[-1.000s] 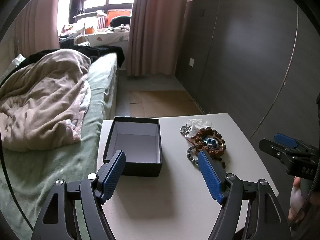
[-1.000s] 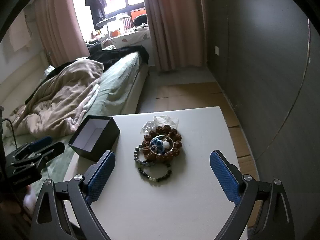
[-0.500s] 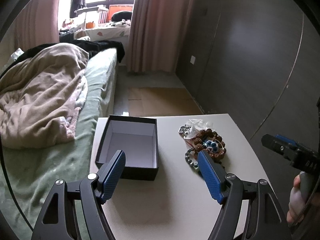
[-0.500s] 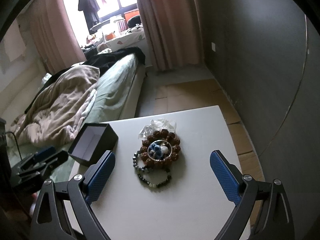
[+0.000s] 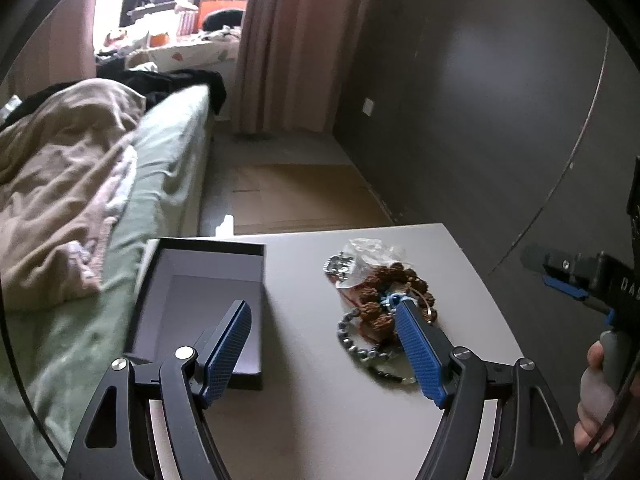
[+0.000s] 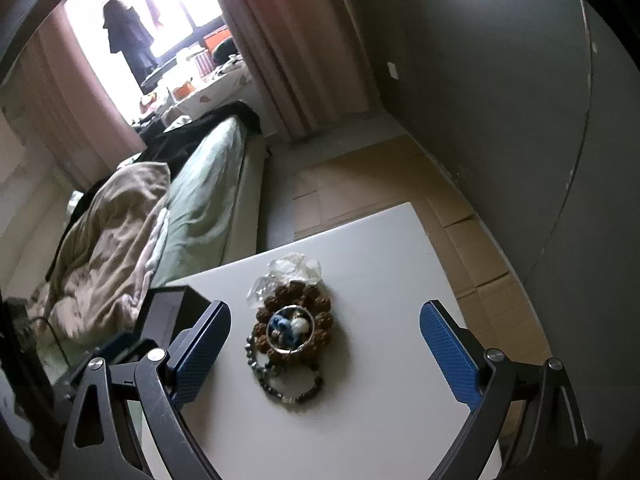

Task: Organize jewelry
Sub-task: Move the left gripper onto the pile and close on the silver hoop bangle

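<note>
A pile of jewelry lies on the white table (image 6: 380,400): a brown bead bracelet (image 6: 296,308) around a silver ring with blue and white beads (image 6: 290,328), dark bead strands (image 6: 294,390) in front, a clear plastic bag (image 6: 294,266) behind. The pile shows in the left wrist view (image 5: 384,292) too. An open black box (image 5: 200,300) with a pale inside sits at the table's left. My left gripper (image 5: 324,340) is open, above the table between box and pile. My right gripper (image 6: 324,352) is open, hovering over the pile, empty.
A bed with green sheet and beige blanket (image 5: 60,184) runs along the table's left side. A dark wall (image 5: 500,100) stands to the right. Cardboard (image 5: 296,196) covers the floor beyond the table. Curtains and a bright window lie far back.
Both grippers have moved forward and lower toward the table. The right wrist view has tilted, with the jewelry pile now between its fingers. Both stay open.
</note>
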`<state>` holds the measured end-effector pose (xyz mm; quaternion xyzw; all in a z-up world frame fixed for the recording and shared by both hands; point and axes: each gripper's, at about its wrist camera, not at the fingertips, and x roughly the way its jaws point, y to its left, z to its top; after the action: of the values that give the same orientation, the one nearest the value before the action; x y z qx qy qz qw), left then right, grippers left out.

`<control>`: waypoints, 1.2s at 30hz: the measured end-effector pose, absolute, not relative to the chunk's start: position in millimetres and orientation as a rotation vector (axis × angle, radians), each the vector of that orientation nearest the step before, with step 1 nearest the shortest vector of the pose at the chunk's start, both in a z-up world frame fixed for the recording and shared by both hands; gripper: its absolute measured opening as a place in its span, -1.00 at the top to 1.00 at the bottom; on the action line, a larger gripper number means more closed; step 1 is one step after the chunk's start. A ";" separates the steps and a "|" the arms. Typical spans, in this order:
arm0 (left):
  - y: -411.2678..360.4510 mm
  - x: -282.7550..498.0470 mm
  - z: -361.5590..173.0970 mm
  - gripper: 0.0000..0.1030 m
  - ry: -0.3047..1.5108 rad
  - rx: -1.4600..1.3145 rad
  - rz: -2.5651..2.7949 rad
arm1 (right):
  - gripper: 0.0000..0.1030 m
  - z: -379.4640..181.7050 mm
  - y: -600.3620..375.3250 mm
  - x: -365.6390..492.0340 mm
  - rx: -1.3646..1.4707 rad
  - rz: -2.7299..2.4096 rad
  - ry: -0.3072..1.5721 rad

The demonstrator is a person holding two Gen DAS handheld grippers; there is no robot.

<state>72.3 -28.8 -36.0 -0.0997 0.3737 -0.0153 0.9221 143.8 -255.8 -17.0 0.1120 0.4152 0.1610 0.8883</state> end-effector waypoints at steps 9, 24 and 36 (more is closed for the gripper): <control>-53.8 99.9 -49.5 -0.40 0.784 -0.196 -0.106 | -0.87 -26.9 -270.5 167.6 0.338 0.273 0.913; -107.8 129.5 -82.6 -0.30 0.870 -0.088 -0.199 | -0.87 -52.1 -298.4 178.5 0.427 0.166 0.999; -125.8 138.6 -97.1 -0.26 0.887 -0.009 -0.175 | -0.87 -55.6 -322.9 177.7 0.474 0.137 1.009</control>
<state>138.6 -125.8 -97.1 -0.0044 0.4286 -0.0847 0.8995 177.7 -322.9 -55.6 0.2248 0.4783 0.0651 0.8464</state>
